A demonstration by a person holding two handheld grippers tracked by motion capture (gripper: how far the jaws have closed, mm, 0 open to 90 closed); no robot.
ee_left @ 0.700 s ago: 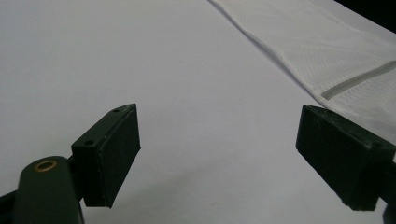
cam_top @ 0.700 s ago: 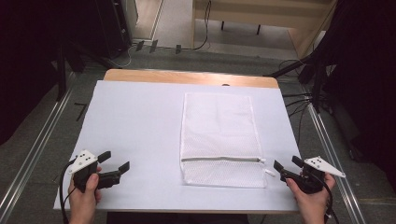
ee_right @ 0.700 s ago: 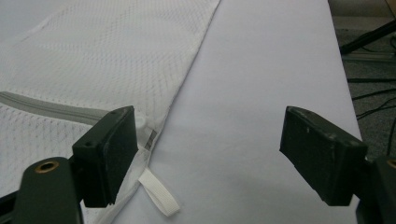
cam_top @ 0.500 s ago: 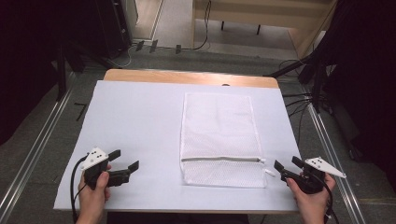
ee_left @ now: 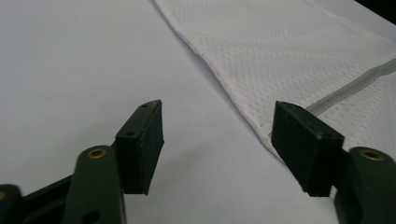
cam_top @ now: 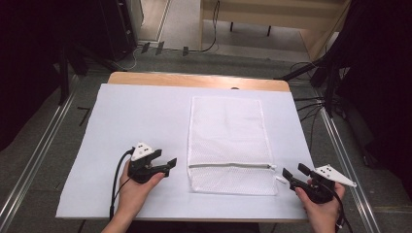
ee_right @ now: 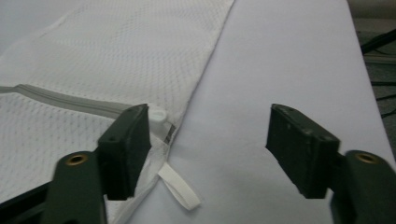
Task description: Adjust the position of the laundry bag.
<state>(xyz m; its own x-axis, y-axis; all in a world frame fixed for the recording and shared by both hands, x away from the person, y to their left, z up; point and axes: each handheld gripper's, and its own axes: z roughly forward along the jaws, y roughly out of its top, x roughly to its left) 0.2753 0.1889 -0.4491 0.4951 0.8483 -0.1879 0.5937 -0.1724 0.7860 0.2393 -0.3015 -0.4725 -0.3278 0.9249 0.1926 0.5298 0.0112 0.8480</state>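
Lying flat on the desk [cam_top: 121, 121] is one white mesh bag [cam_top: 226, 131], long side running from the far edge toward the near edge, set right of centre. One grey zip [cam_top: 231, 165] crosses it near its near end, and one white loop tab [ee_right: 180, 187] sticks out at the bag's near right corner, by the zip's pull [ee_right: 158, 115].

Two grippers are in play, one per hand. The left gripper [cam_top: 164, 162] sits near the near edge, just left of the bag's left edge, jaws pointing right toward it. Its jaws stand wide apart with nothing between them; in the left gripper view the bag's edge and the zip's end lie just beyond the right jaw. The left hand [cam_top: 138, 187] wraps its handle from below, forearm coming up from the near edge.

The right gripper [cam_top: 296, 172] is near the desk's near right corner, jaws pointing left, also wide and empty. In the right gripper view the pull and loop tab lie close by its left jaw. The right hand [cam_top: 320, 206] grips it from beneath.
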